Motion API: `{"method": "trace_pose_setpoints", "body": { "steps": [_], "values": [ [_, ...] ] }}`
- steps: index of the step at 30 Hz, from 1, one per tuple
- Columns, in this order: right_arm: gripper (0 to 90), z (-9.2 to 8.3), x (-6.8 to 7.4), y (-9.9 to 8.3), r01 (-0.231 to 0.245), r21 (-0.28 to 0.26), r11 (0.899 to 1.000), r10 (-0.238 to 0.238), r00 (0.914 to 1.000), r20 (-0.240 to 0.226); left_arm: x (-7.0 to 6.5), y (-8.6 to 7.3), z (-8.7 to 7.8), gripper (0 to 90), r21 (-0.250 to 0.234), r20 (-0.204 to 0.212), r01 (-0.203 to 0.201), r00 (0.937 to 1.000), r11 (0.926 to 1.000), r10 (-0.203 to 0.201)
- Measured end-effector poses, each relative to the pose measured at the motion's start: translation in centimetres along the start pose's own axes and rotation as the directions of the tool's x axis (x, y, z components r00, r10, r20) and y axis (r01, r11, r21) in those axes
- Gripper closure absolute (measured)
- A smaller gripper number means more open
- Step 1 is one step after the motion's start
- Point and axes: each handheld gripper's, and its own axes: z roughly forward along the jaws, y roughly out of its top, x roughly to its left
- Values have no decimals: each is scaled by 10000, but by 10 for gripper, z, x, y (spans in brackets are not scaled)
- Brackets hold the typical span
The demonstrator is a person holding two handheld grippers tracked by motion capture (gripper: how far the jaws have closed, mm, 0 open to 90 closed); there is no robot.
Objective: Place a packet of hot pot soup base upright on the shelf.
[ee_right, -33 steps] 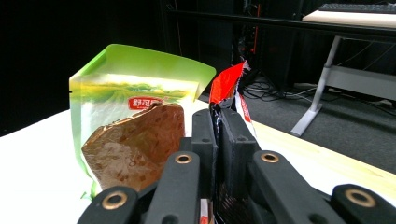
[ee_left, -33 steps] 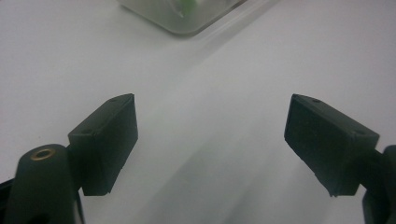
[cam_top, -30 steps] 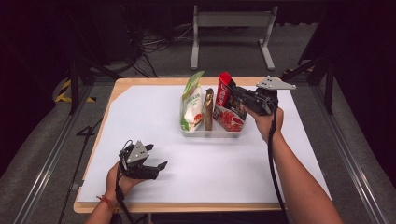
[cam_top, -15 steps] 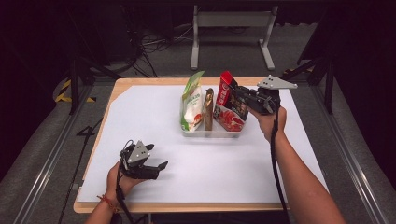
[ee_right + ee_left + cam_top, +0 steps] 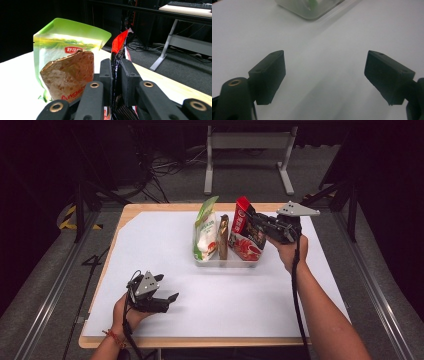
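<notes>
The right gripper (image 5: 114, 75) has its fingers (image 5: 106, 75) closed around the glossy red snack pouch (image 5: 243, 227), just easing apart, in the clear plastic tray (image 5: 227, 262) on the counter (image 5: 165, 245); the left gripper (image 5: 324, 72) rests, fingers spread and empty.

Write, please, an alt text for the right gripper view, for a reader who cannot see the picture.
The right hand-held gripper has the edge of a red snack bag between its two black jaws, which have just been opening slightly. Left of it stand a brown packet and, behind that, a green and white bag, on a white table.
</notes>
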Motion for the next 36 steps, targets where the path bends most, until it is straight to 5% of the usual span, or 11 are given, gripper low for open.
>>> {"method": "trace_pose_setpoints", "body": {
  "steps": [36],
  "values": [
    [601, -30, 3, -4, 503, 693, 9963, -502, 9987, -31, -1, -1, -3, 176, -13, -42, -12, 10000, 10000, 12]
  ]
}}
